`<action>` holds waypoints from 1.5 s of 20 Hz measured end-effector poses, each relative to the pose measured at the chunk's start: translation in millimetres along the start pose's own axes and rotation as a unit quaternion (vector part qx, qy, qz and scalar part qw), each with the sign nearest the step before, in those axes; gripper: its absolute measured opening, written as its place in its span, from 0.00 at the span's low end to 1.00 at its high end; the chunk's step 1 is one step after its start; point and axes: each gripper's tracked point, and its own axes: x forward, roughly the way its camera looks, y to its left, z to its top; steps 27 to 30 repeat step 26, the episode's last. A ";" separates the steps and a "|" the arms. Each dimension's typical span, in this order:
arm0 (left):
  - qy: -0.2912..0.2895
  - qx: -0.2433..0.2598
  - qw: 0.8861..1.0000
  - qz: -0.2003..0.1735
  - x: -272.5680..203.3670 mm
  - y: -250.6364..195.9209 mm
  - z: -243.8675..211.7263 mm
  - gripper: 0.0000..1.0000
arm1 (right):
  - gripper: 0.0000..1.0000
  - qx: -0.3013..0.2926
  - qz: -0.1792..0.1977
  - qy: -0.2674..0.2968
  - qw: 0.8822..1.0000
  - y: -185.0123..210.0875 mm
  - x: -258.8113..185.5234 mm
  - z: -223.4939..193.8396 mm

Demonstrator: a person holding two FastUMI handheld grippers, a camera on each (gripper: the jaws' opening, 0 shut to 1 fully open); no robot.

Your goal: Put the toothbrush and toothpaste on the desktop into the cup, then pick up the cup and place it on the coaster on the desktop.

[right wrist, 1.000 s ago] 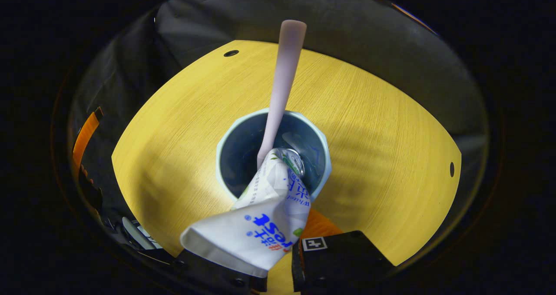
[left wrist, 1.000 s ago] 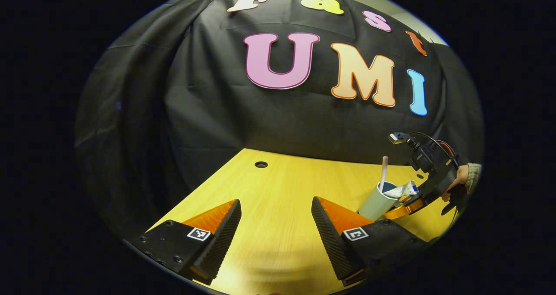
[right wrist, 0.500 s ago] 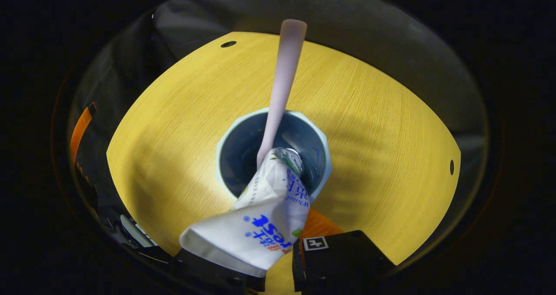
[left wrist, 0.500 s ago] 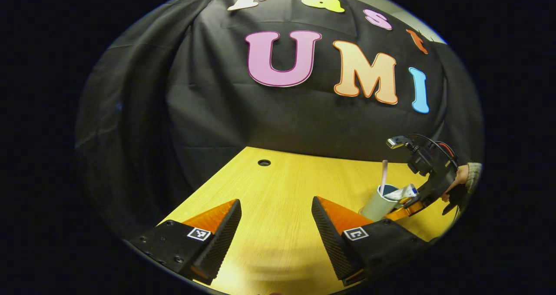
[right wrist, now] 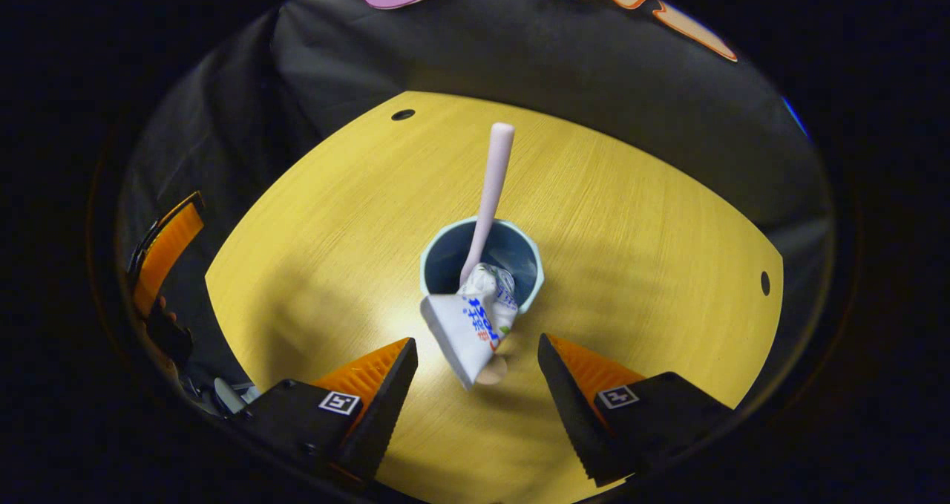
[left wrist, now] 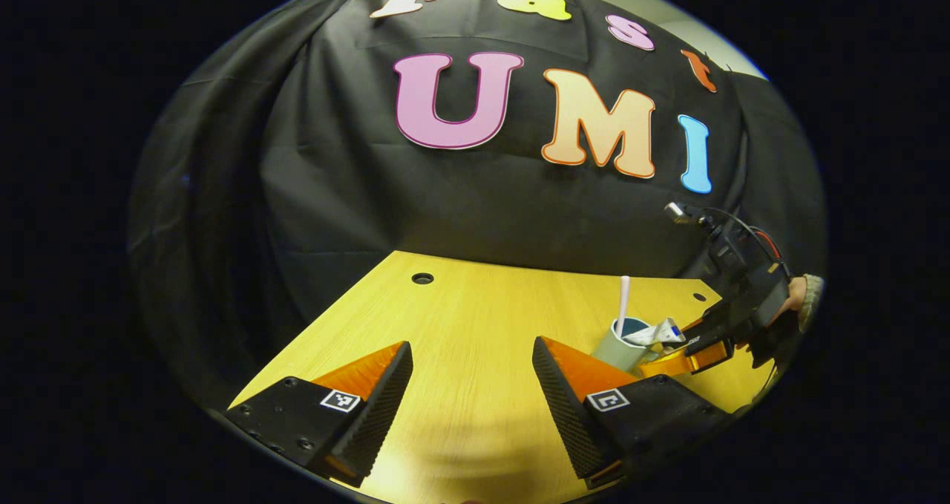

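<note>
One cup (right wrist: 482, 266) stands upright on the yellow table (right wrist: 631, 214), out in the middle of the top, and it holds one toothbrush (right wrist: 492, 185) and one toothpaste tube (right wrist: 473, 324). The toothbrush handle leans against the far rim and sticks up well above it. The tube sits cap-down inside, its flat crimped tail hanging out over the near rim toward me.

My right tongs (right wrist: 476, 385) are released, both fingers spread wide, tilted down at the cup from above and just short of it; the tube's tail lies between the two tips without touching either. From my left side I see those same right tongs (left wrist: 679, 355) beside the cup (left wrist: 620, 344), with my hand (left wrist: 794, 296) and a bit of sleeve behind them and cables running off the top.

My left tongs (left wrist: 471, 374) are released too, fingers apart with nothing between them, held low over bare table, well apart from the cup. Two small round holes (right wrist: 403, 114) sit in the tabletop, one near the far edge, one off to the right.
</note>
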 end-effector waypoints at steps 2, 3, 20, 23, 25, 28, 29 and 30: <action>-0.003 0.007 1.000 -0.007 1.2 -13.2 7.4 0.94 | 0.96 0.021 -0.005 -0.033 0.999 -2.7 -31.4 -3.0; -0.005 0.010 1.000 -0.011 2.3 -20.1 11.0 0.94 | 0.96 0.037 -0.007 -0.052 0.998 -5.0 -48.9 -5.0; 0.030 -0.017 0.997 -0.062 3.4 -134.0 5.7 0.94 | 0.99 0.212 -0.080 -0.310 0.924 -90.5 -191.9 -50.5; 0.040 -0.013 0.997 -0.066 5.7 -140.5 3.6 0.94 | 0.99 0.226 -0.086 -0.315 0.918 -97.8 -205.4 -55.2; 0.038 -0.007 0.997 -0.072 7.6 -143.3 7.4 0.94 | 0.99 0.227 -0.095 -0.320 0.915 -101.1 -211.0 -58.1; 0.037 -0.003 0.996 -0.075 9.4 -144.7 8.4 0.94 | 0.99 0.229 -0.098 -0.322 0.914 -101.7 -212.8 -58.5; 0.037 -0.003 0.996 -0.075 9.4 -144.7 8.4 0.94 | 0.99 0.229 -0.098 -0.322 0.914 -101.7 -212.8 -58.5; 0.037 -0.003 0.996 -0.075 9.4 -144.7 8.4 0.94 | 0.99 0.229 -0.098 -0.322 0.914 -101.7 -212.8 -58.5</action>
